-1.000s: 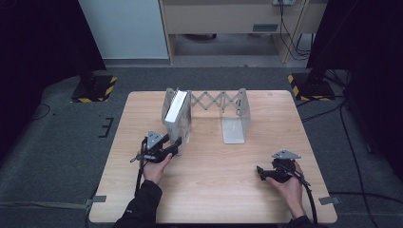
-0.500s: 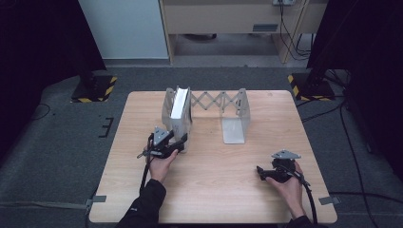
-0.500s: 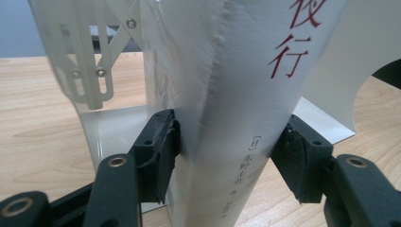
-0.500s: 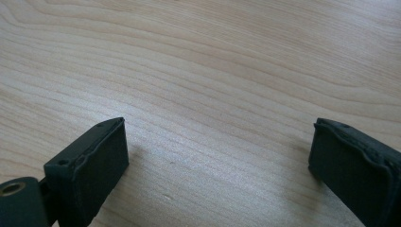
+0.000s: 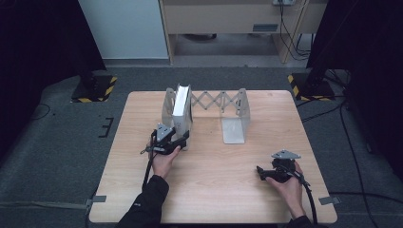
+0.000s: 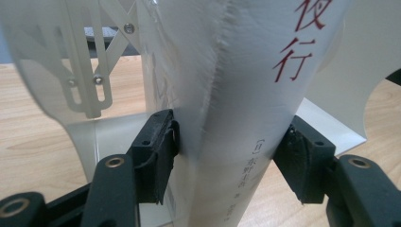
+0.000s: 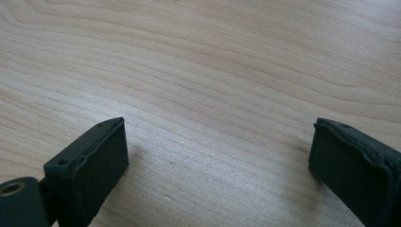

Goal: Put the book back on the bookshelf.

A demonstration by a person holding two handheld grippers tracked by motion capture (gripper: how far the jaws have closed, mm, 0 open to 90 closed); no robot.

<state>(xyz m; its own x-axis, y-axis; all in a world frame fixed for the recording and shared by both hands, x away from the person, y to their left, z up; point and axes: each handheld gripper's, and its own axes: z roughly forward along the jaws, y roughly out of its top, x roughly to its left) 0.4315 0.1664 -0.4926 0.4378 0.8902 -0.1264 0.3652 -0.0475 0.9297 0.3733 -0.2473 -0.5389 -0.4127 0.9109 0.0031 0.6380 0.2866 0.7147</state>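
Note:
A white book (image 5: 181, 111) with red characters on its spine (image 6: 246, 85) stands upright at the left end of a white expanding book rack (image 5: 219, 101). My left gripper (image 5: 182, 138) reaches it from the near side, low down, one black jaw on each side of it (image 6: 231, 142). Its jaws have just been opening; the pads (image 6: 158, 151) sit right beside the book's covers without squeezing them. My right gripper (image 5: 260, 172) rests low over the bare wood at the near right, open, with nothing between its jaws (image 7: 217, 151).
The rack's right bookend (image 5: 235, 126) stands with its flat foot toward me, scissor links joining it to the left end. The wooden table (image 5: 214, 194) ends in dark carpet on all sides. A cabinet and cables lie beyond the far edge.
The left hand has shifted a little right and toward the rack. The book has gone from leaning to upright against the rack's left end. The right hand has stayed put.

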